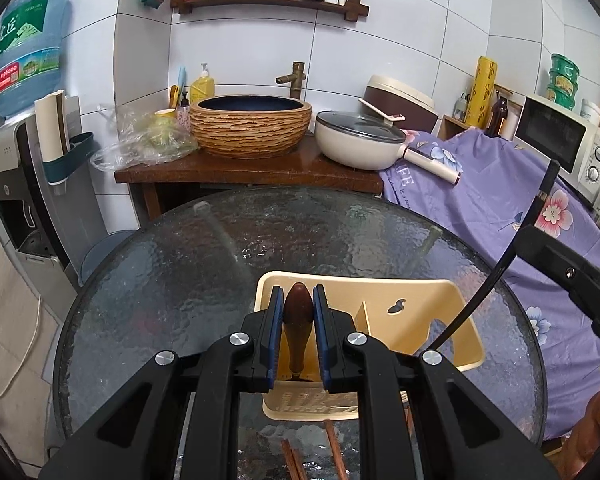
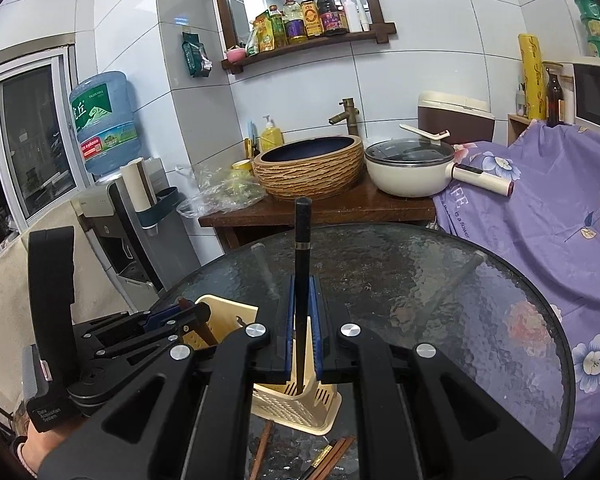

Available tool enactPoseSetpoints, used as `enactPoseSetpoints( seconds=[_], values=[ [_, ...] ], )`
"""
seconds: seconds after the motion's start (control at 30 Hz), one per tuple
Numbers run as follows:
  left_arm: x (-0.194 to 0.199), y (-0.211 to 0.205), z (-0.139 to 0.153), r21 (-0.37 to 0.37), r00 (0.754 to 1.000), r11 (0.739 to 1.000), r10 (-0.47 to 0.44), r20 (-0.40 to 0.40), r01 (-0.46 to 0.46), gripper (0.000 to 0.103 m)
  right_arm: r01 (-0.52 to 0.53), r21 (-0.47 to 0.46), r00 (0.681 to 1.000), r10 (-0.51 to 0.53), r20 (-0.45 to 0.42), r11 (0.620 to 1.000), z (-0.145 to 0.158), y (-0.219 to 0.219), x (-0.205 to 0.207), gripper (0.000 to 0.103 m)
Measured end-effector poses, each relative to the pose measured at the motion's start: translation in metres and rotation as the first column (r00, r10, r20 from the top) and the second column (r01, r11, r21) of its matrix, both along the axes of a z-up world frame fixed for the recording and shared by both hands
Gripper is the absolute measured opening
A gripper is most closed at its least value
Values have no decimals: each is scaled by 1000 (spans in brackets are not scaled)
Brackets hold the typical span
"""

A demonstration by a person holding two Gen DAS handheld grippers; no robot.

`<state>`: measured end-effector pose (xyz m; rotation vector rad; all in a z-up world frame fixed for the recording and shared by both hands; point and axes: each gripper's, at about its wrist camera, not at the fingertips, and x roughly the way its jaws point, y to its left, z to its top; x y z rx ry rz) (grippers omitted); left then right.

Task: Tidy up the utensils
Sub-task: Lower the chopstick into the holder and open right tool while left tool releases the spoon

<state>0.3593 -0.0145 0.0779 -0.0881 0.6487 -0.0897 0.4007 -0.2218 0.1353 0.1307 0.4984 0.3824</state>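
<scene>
Right wrist view: right tongs (image 2: 302,336) pinch a black chopstick (image 2: 301,280) upright above the beige holder (image 2: 300,404); lower it straight, then release. Left tongs (image 1: 298,336) pinch a wooden spoon (image 1: 298,320).

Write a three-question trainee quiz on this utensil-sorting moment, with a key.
1. True or false: the left gripper is closed on a brown wooden spoon whose lower end is inside the cream utensil holder.
2. Multiple choice: what does the right gripper grip? A) a fork B) a black chopstick C) a ladle
3. Fill in: loose reddish-brown chopsticks lie on the ____ table, outside the holder.

Key: 1 true; 2 B; 3 glass
</scene>
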Motion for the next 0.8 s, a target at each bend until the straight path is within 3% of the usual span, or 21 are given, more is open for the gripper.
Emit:
enactPoseSetpoints(
  seconds=[0.17, 0.27, 0.37, 0.4, 0.43, 0.53, 0.67, 0.8],
  values=[
    [1, 0, -1, 3, 1000, 1000, -1, 1, 1, 16, 18, 3, 1000, -18, 1, 1000, -1, -2, 2, 8],
    [-3, -3, 1, 25, 1000, 1000, -7, 26, 6, 25, 24, -8, 1000, -24, 0, 1000, -3, -2, 2, 9],
    [-9, -3, 5, 28, 999, 1000, -13, 44, 11, 44, 23, -2, 1000, -23, -1, 1000, -4, -4, 0, 28],
    [-12, -2, 6, 28, 998, 1000, -15, 53, 13, 45, 27, 4, 1000, -27, 2, 1000, -5, -6, -2, 44],
    [-16, -1, 7, 28, 998, 1000, -16, 60, 14, 50, 33, 8, 999, -33, 9, 999, -5, -8, -5, 51],
    [-29, 6, 6, 18, 997, 1000, -6, 78, 4, 67, 43, -11, 998, -42, 37, 999, -7, -11, -16, 50],
    [-51, 20, -5, -8, 997, 1000, -3, 72, 3, 78, 32, -34, 999, -31, 38, 999, -17, -16, -35, 55],
    [-73, 35, -25, -30, 999, 1000, 10, 45, -9, 82, -34, -58, 999, 34, -10, 998, -40, -17, -52, 56]
  ],
)
